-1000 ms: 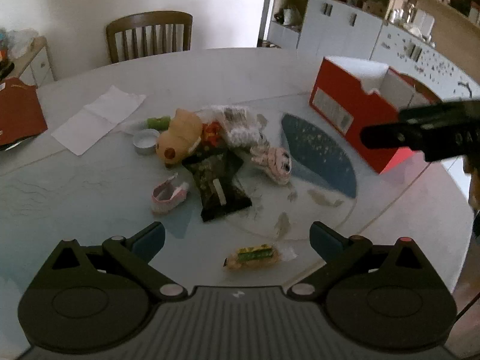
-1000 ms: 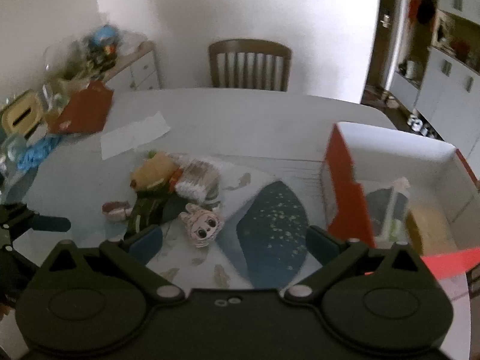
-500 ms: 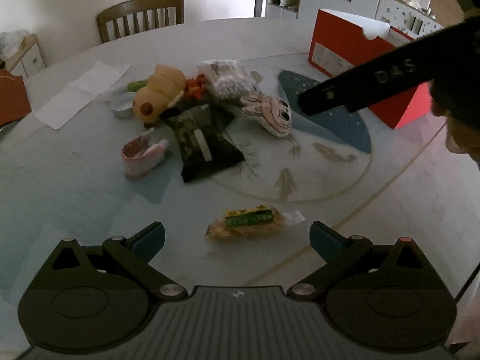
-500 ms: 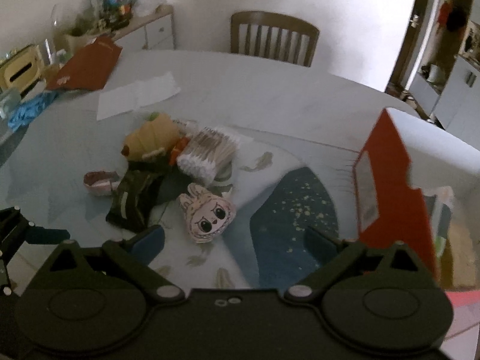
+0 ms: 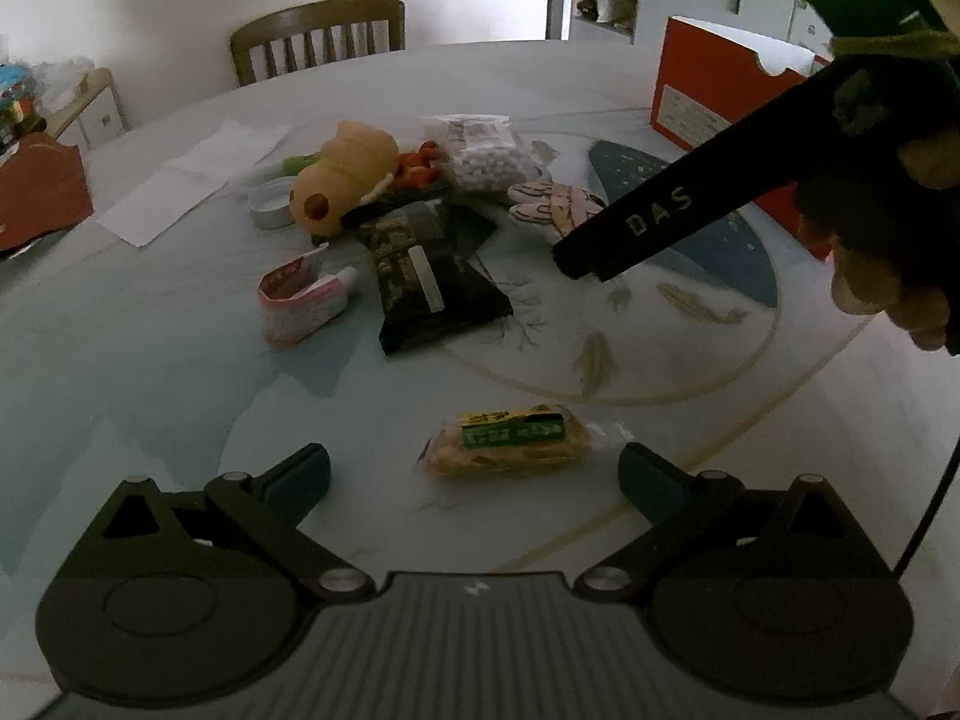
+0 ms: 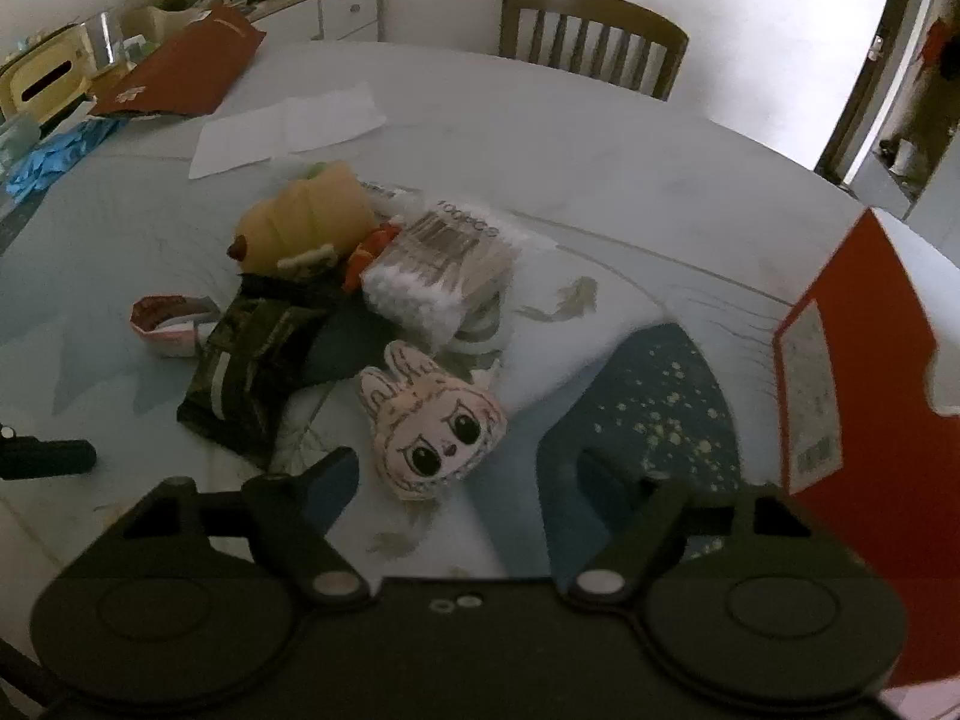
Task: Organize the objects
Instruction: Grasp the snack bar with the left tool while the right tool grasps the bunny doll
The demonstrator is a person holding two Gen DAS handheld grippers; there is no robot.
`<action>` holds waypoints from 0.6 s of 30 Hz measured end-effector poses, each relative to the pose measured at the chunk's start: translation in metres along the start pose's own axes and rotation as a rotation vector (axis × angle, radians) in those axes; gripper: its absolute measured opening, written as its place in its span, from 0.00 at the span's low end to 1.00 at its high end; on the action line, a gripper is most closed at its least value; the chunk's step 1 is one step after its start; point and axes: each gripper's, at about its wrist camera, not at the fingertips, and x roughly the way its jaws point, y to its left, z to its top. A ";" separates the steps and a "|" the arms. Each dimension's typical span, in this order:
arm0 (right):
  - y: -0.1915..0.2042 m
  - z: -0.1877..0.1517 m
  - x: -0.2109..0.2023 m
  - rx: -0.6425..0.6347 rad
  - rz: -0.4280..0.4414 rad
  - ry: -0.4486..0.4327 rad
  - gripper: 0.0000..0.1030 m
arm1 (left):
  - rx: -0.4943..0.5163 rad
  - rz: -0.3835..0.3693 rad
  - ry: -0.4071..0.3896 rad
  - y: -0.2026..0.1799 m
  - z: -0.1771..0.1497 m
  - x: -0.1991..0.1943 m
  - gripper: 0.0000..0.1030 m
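My left gripper [image 5: 474, 477] is open and empty, low over the table, with a small snack pack with a green label [image 5: 510, 441] just ahead between its fingers. My right gripper [image 6: 468, 483] is open and empty, just short of a pink bunny-face plush [image 6: 435, 423]. Behind lie a dark camo packet [image 5: 423, 279], a yellow plush [image 5: 348, 177], a bag of cotton swabs [image 6: 441, 267] and a pink tube [image 5: 300, 294]. The red shoebox [image 6: 864, 360] stands open at the right. The right gripper's body crosses the left wrist view [image 5: 690, 204], partly hiding the bunny plush.
A white paper sheet [image 6: 288, 132] and a small tin [image 5: 270, 210] lie beyond the pile. A wooden chair [image 5: 318, 39] stands at the far edge. A red folder [image 6: 180, 69] and clutter sit at the left. The round table [image 5: 150, 390] has a printed blue pattern.
Both grippers have come lower and closer to the objects. The snack pack now sits nearer the left fingers. The right gripper has swung left from the box toward the bunny plush.
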 end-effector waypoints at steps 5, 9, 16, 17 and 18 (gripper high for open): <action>0.005 0.003 0.004 -0.032 0.019 -0.003 0.68 | -0.007 -0.004 -0.004 -0.001 0.000 -0.003 0.93; 0.006 0.004 0.006 -0.040 0.024 0.000 0.57 | 0.016 -0.002 -0.014 -0.006 0.002 -0.006 0.74; 0.005 0.005 0.005 -0.035 0.034 -0.004 0.44 | 0.038 -0.013 -0.019 -0.011 0.004 -0.010 0.38; 0.005 0.005 0.004 -0.030 0.039 -0.007 0.44 | 0.039 -0.014 -0.019 -0.011 0.005 -0.010 0.33; 0.004 0.004 0.003 -0.025 0.041 -0.010 0.43 | 0.036 -0.016 -0.018 -0.011 0.005 -0.010 0.32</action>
